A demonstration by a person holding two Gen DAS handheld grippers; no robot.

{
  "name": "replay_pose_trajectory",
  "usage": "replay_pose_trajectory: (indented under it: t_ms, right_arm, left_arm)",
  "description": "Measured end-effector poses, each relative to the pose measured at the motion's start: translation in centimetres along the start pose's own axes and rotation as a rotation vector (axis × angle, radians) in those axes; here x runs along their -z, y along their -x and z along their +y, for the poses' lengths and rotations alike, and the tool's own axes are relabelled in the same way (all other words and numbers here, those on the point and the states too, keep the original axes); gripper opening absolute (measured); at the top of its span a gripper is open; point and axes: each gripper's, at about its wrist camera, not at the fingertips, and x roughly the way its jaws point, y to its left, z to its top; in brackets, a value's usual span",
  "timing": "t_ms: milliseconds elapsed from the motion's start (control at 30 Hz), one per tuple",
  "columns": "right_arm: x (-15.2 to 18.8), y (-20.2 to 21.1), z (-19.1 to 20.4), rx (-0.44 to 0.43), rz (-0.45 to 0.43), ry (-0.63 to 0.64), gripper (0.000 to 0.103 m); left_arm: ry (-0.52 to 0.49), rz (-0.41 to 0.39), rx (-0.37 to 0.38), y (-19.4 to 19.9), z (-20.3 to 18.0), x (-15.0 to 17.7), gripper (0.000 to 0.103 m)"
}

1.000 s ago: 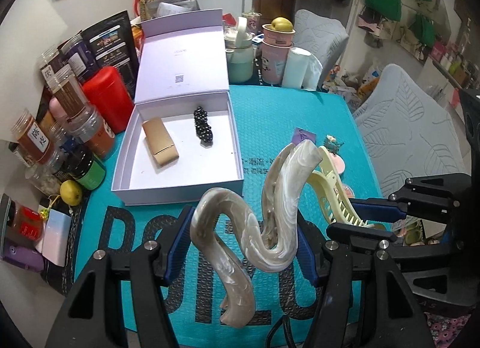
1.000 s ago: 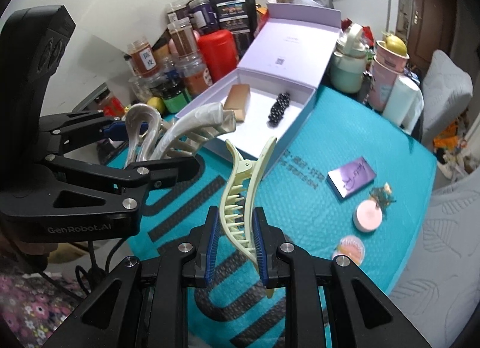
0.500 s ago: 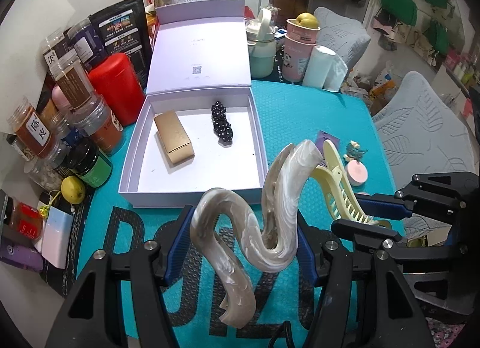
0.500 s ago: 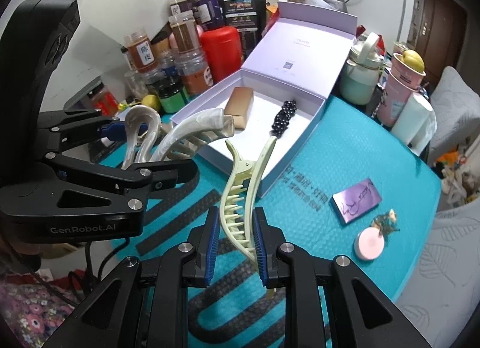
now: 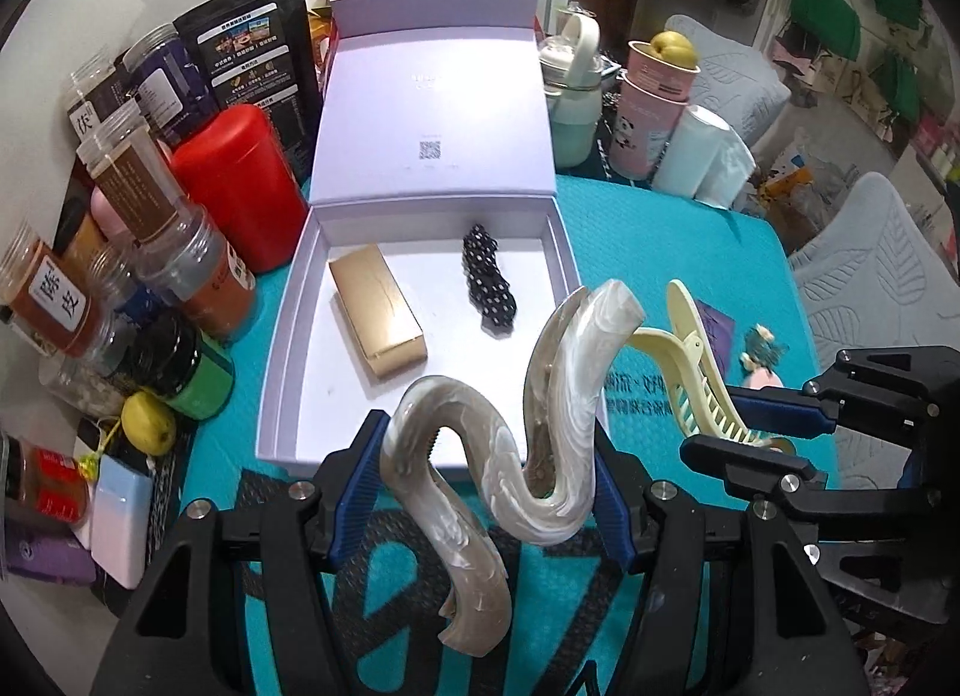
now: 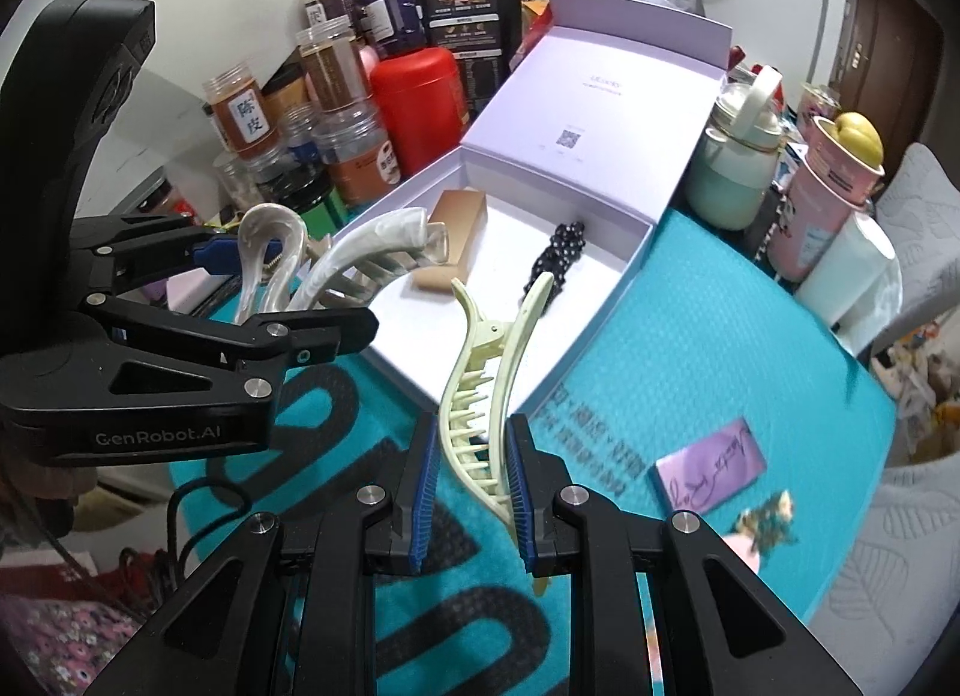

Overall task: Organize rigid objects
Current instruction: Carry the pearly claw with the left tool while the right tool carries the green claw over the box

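The left tool (image 5: 491,492) is gripping a marbled clip (image 5: 510,426) between its blue pads, and the clip is hanging over the near edge of the open box (image 5: 282,336). The right tool (image 6: 471,468) is pinching a yellow clip (image 6: 486,396) just beside the box, over the teal surface (image 6: 720,348). The yellow clip's lower tip is hiding behind the pads. Only the right view is showing the purple card (image 6: 711,474) fully; the left view is cutting it off.

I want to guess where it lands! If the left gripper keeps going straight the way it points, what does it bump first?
Probably the open lilac cardboard box: the left gripper, shut on the wavy marbled pearl hair claw, aims at the box's near wall or white floor just past it. Depth is hard to judge.
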Motion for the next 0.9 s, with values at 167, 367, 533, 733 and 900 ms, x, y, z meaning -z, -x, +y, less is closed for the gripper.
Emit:
replay_pose_trajectory:
  t_ms: [167,367,533,733,900]
  right_arm:
    - [-1.6,-0.7,-0.7,-0.009,-0.007,0.006,0.022]
    - [-3.5,-1.5,-1.3,-0.019,-0.02,0.0,0.022]
    - [-4.9,-1.9,-1.5,-0.027,-0.032,-0.003,0.022]
    - [-6.1,-2.5,-2.2,-0.037,-0.039,-0.048,0.022]
    - [-6.9,-3.4,-2.9,-0.031,-0.04,-0.083,0.022]
  left_arm:
    - [0.004,-0.005,0.002,-0.5,0.9,-1.6,0.061]
    - [0.004,-0.03,-0.012,-0.4,1.9,-3.4,0.061]
    - [-0.001,-0.041,-0.032,-0.3,2.5,-4.7,0.061]
    - [0.042,-0.041,-0.039,-0.9,3.9,-5.6,0.061]
    - [0.096,-0.031,-0.045,-2.0,5.2,-6.0,0.061]
